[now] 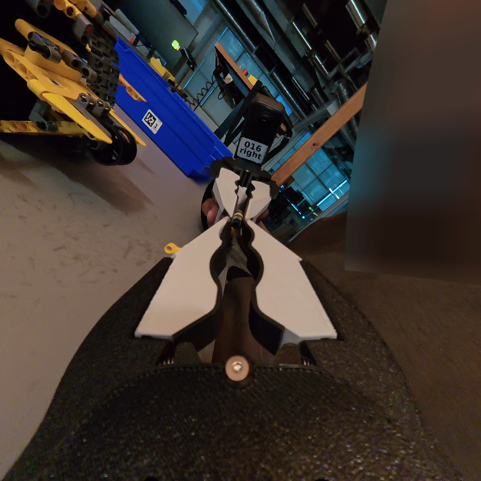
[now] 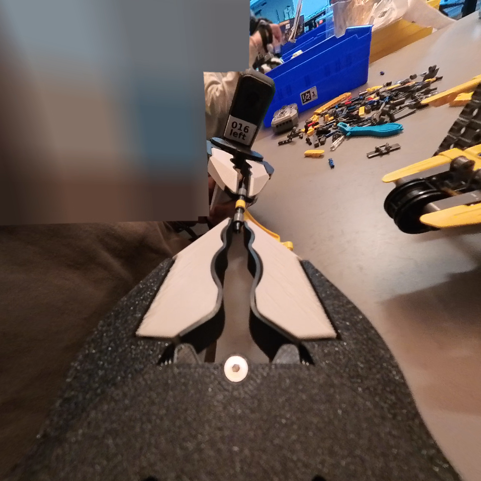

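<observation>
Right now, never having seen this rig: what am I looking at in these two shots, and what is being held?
These are two hand-held grippers, each with a wide-angle camera looking along its two white fingers. One picture is from the left gripper, the other from the right gripper; each also shows the other one facing it, tip to tip.

Between them is a thin dark axle with grey and yellow bushes. Both sets of jaws are shut on it, one at each end, above the table.

On the grey tabletop lie a scattered pile of small black, yellow and blue building-toy parts, a teal plastic tool, a grey battery-box-like block, a blue plastic bin and a partly built yellow and black toy vehicle with a black wheel.
</observation>
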`<state>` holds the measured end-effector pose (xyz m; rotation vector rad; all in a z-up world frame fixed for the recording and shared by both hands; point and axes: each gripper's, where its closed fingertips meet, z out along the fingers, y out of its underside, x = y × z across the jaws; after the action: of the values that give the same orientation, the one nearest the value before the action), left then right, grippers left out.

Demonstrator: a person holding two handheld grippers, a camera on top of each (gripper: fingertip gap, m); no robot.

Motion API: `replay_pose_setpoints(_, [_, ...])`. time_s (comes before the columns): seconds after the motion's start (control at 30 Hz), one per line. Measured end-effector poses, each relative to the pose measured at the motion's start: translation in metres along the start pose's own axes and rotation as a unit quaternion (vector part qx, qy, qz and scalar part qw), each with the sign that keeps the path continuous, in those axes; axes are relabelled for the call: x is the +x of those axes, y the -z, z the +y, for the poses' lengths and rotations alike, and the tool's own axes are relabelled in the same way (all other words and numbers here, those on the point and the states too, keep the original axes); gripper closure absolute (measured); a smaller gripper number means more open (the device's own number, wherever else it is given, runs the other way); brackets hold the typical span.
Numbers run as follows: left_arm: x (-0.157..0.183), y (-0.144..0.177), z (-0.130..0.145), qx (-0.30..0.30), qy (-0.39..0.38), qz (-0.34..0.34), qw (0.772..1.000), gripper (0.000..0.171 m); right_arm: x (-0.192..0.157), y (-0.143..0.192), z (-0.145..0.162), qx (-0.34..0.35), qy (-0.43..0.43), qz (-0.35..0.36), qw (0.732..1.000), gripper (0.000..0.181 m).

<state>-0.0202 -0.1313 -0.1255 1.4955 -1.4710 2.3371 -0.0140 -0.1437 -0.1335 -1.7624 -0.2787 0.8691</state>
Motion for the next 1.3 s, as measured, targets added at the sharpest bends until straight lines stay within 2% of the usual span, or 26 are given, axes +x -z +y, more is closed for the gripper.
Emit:
replay_pose_setpoints(0.23, [-0.004, 0.0, 0.002, -0.006, 0.006, -0.013, 1.0, 0.168, 0.002, 0.001, 0.003, 0.0, -0.038, -0.01, 0.999, 0.173])
replay_pose_setpoints(0.33, [-0.01, 0.002, 0.0, 0.005, 0.027, -0.022, 0.999, 0.168, 0.006, 0.005, 0.0, 0.009, -0.044, -0.001, 0.999, 0.16])
replay_pose_setpoints(0.5, [-0.012, 0.008, -0.007, 0.031, 0.057, -0.012, 0.998, 0.168, 0.016, 0.014, -0.005, 0.029, -0.044, 0.028, 0.998, 0.157])
replay_pose_setpoints(0.77, [-0.01, 0.002, -0.012, 0.036, 0.061, -0.003, 0.997, 0.168, 0.012, 0.005, -0.01, 0.034, -0.01, 0.023, 0.999, 0.155])
replay_pose_setpoints(0.93, [-0.002, -0.007, -0.031, 0.034, 0.009, 0.019, 0.999, 0.168, 0.023, 0.02, -0.033, 0.101, 0.034, 0.052, 0.993, 0.153])
replay_pose_setpoints(1.07, [0.003, -0.02, -0.037, 0.002, -0.075, 0.031, 0.997, 0.168, 0.029, 0.035, -0.04, 0.127, 0.076, 0.102, 0.984, 0.148])
replay_pose_setpoints(1.17, [0.004, -0.025, -0.036, -0.01, -0.134, 0.046, 0.99, 0.167, 0.027, 0.041, -0.042, 0.143, 0.077, 0.104, 0.981, 0.149])
replay_pose_setpoints(1.3, [0.0, -0.024, -0.033, 0.008, -0.132, 0.062, 0.989, 0.168, 0.027, 0.039, -0.042, 0.146, 0.065, 0.097, 0.982, 0.147])
